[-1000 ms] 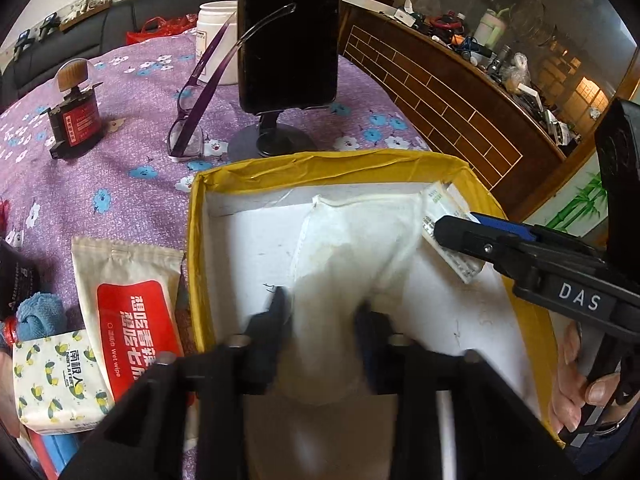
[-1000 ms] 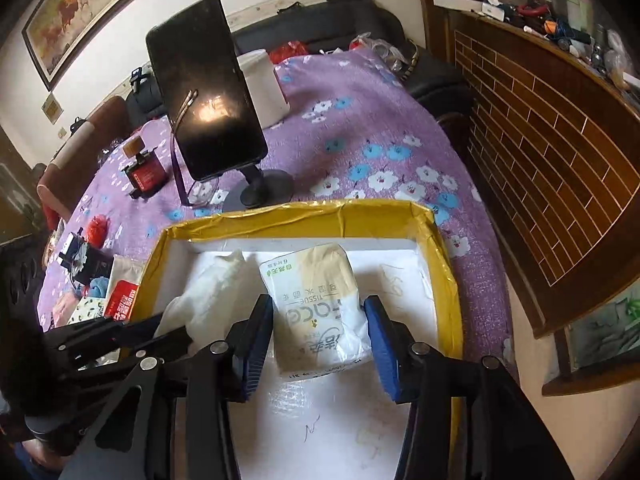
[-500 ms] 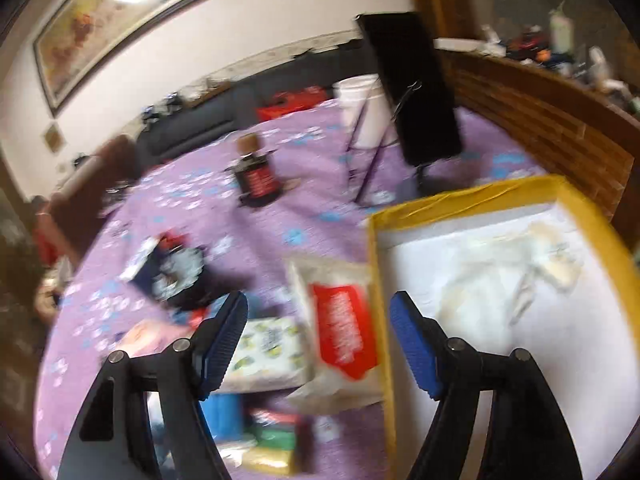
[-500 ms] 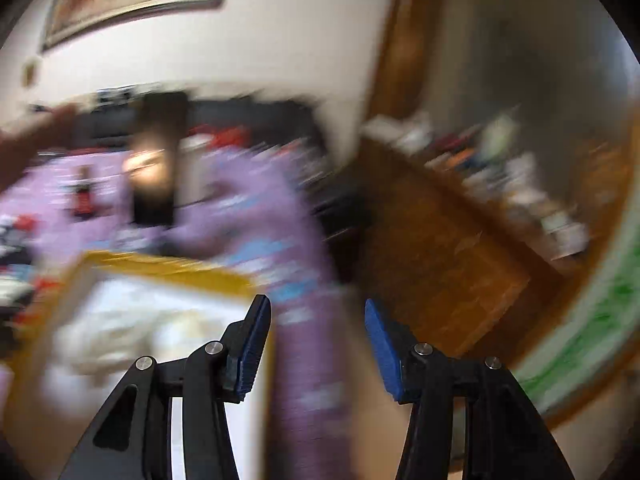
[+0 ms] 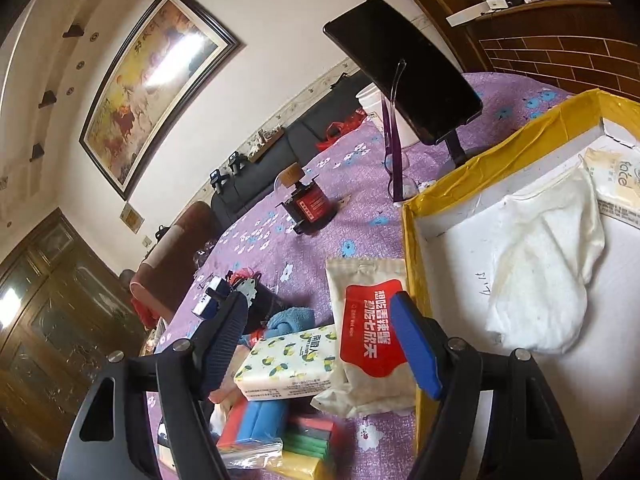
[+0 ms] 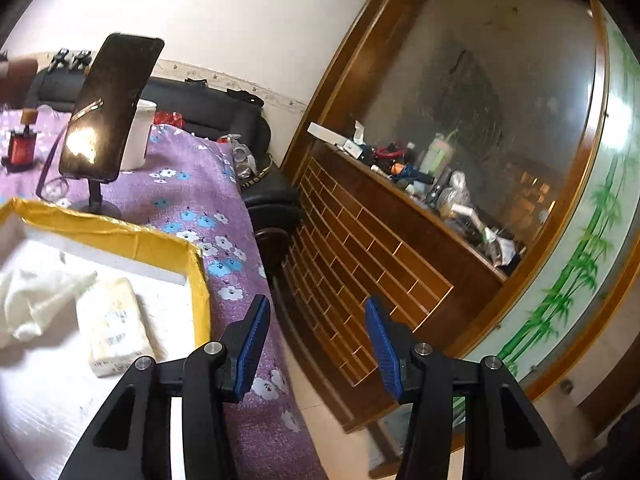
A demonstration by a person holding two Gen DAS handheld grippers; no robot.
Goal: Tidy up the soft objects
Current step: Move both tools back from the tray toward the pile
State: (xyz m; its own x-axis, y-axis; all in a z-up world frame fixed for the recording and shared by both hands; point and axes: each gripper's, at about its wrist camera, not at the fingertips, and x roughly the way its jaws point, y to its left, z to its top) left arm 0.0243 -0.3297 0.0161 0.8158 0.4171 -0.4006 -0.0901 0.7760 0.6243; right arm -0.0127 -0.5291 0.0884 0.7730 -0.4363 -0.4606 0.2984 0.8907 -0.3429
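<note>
Soft goods sit in two groups on the purple flowered tablecloth: some inside the yellow-rimmed box and the rest heaped just outside its wall. In the box's white bottom lies a crumpled white cloth, its long axis running from the box's near part up toward the far corner, and touching its upper end is a cream tissue pack printed "face", partly cut off by the frame edge. The right wrist view shows the same pair: the cloth to the left, the tissue pack lying flat with its length running toward the far yellow wall. Outside, against the box's wall, a beige wet-wipe pouch with a red label lies lengthwise along that wall; a lemon-print tissue pack rests beside it, overlapping one edge, with a blue cloth behind and red, blue, green and yellow blocks, some bagged, below. The left gripper hovers over this heap, jaws spread wide and holding nothing. The right gripper is likewise spread and bare, hanging past the table's edge toward the brick-patterned wooden counter. A black phone on a stand rises beyond the box, purple glasses leaning on it.
</note>
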